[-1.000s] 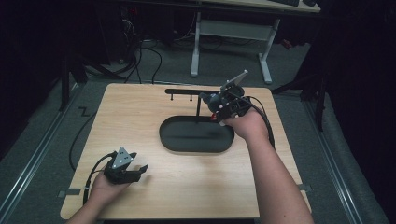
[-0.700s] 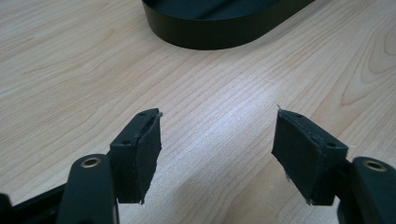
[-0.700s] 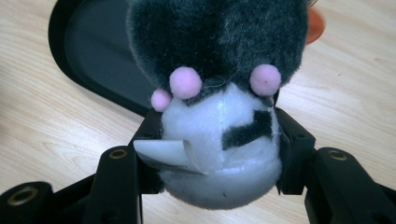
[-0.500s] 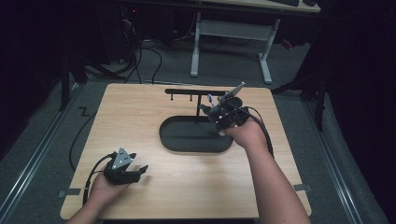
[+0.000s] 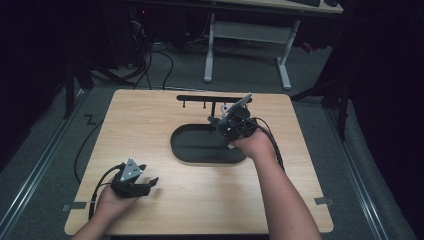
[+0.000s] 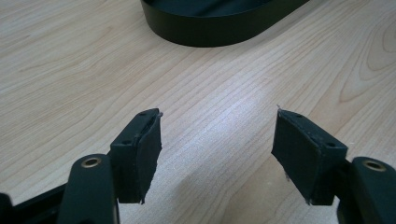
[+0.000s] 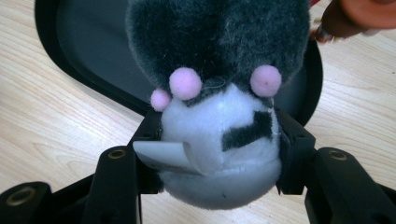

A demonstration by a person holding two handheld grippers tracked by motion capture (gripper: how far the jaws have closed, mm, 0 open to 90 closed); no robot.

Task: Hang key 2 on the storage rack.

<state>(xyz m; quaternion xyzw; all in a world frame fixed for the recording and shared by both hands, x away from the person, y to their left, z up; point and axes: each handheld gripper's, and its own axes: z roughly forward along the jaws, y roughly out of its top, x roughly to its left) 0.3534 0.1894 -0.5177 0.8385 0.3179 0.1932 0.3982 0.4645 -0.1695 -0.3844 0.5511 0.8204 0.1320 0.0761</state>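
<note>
Plush toy [image 7: 219,116] clenched in right tool [image 5: 231,126] above black tray [image 5: 192,150]; left tool [image 5: 134,181] released, resting empty on bench [image 5: 150,125].

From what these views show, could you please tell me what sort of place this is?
Probably a lab or workshop set up for recording. A light wooden table stands on grey carpet, cables trail over the floor behind it, and a white-legged desk stands beyond.

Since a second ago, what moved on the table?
The right gripper, shut on the plush toy, came down toward the black tray. The left gripper stayed put, open, on the wooden table. The tray and black rack didn't move.
</note>
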